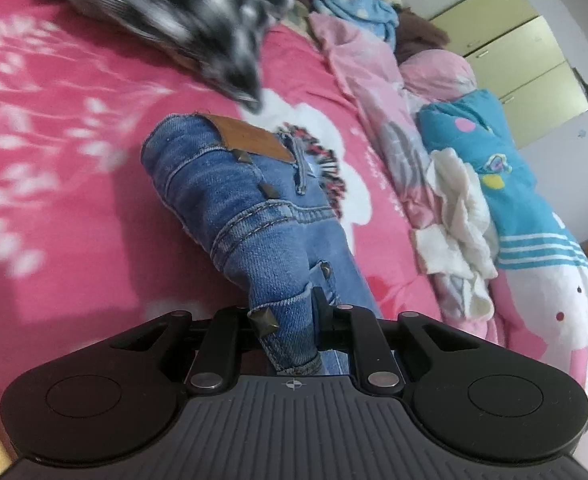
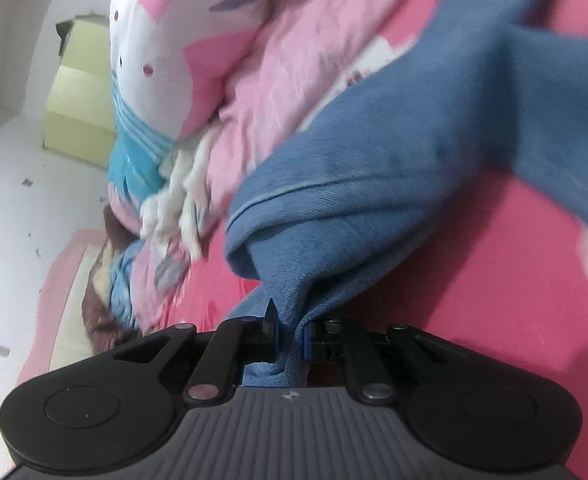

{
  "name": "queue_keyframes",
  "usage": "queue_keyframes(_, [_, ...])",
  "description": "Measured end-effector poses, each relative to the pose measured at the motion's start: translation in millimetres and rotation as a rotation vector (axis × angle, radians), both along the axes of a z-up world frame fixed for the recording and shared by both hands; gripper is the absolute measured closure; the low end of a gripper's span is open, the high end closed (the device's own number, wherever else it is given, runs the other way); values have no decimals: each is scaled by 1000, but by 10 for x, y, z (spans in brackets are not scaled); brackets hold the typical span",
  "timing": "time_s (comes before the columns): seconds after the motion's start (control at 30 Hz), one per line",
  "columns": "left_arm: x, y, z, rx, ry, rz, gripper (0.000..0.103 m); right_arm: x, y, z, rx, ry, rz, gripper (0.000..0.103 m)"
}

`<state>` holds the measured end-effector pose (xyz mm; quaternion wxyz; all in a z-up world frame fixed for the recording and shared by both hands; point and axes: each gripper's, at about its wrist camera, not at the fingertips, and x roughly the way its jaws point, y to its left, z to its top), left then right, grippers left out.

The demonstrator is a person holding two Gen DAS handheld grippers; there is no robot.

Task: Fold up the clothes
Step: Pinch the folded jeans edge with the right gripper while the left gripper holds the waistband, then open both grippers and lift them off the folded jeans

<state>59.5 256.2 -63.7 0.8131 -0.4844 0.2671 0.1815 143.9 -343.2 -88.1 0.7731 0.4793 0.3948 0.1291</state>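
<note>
Both the left gripper (image 1: 285,332) and right gripper (image 2: 289,336) have jaws clamped on the studded blue denim jeans (image 1: 253,216), which stretch forward over the pink floral bed (image 1: 73,200).

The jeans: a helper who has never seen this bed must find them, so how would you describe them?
Start at the pink floral bedspread, with a heap of pink and turquoise bedding along one edge. On the open spread beside that heap are the jeans, one end clamped in the left gripper. Alone among soft pastels, they are blue denim with a tan leather patch and metal studs.
</note>
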Motion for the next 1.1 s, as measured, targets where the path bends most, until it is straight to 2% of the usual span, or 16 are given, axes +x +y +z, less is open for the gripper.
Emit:
queue_keyframes(0.1, [-220,67,-2,2,40,-26,89,-327,-29,-85,24,52,16,92])
queue_keyframes(0.2, [-241,109,-118,-23,98,-41,84,-490,-52,-202,31,98,23,92])
queue_keyframes(0.3, [-239,103,-137,-53,131,-28,75,-501,-108,-324,73,149,13,86])
queue_keyframes(0.33, [-248,86,-101,-55,138,-34,69,-505,-126,-364,87,166,10,83])
queue_keyframes(0.37, [-272,66,-58,-59,141,-41,61,-548,-148,-322,74,162,7,77])
queue_keyframes(0.4, [-307,46,-17,-64,142,-46,58,-598,-171,-268,57,156,4,73])
queue_keyframes(0.43, [-352,22,32,-64,138,-50,53,-677,-213,-199,35,137,-2,64])
queue_keyframes(0.47, [-413,-5,92,-60,131,-48,48,-766,-270,-148,20,122,-12,59])
queue_keyframes(0.53, [-548,-62,224,-47,115,-43,43,-957,-408,-70,3,98,-34,57])
queue_keyframes(0.67, [-848,-166,483,-19,73,-57,42,-1332,-743,12,16,66,-78,57])
queue_keyframes(0.8, [-1245,-255,789,33,8,-56,42,-1556,-921,174,10,-19,-78,57])
queue_keyframes(0.93, [-1733,-318,1176,108,-66,-37,42,-1643,-891,339,-2,-121,-8,56])
queue_keyframes(1.03, [-2032,-395,1508,198,-134,-35,42,-1706,-787,464,-28,-206,54,56])
queue_keyframes(1.1, [-2210,-452,1708,260,-177,-34,38,-1740,-682,554,-54,-258,82,56])
